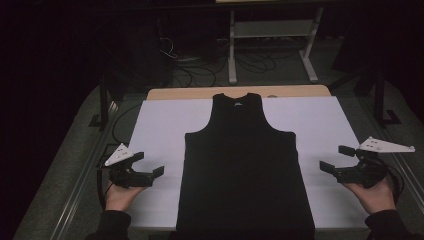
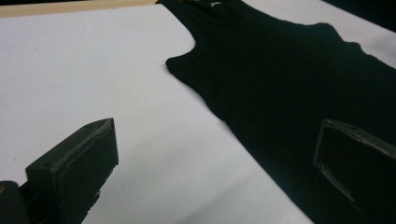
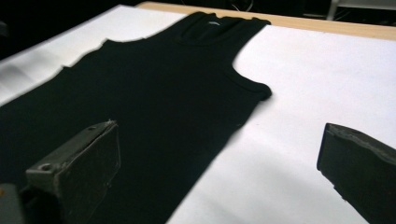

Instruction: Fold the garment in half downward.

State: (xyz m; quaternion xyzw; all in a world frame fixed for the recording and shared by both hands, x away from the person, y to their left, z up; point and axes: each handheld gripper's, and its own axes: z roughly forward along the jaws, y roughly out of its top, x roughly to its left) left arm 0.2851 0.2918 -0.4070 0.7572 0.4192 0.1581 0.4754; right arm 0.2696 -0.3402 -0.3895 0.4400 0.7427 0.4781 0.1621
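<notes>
Tools near, either side of top: left tool (image 1: 150, 164) and right tool (image 1: 334, 157) both released, empty. Top (image 1: 245, 165) flat mid-surface (image 1: 160, 125), neck far. Risk: one-layer pinch bunches fabric, drags it askew.

We see a dark room with grey floor (image 1: 75, 150). Beyond the table stands a white metal frame (image 1: 272, 42), with black cables (image 1: 200, 70) lying beside it.

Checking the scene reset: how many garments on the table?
1. A black tank top lies flat in the middle of the white sheet, neck away from the person, between the left gripper and right gripper. Anything beneath it would be hidden.
</notes>
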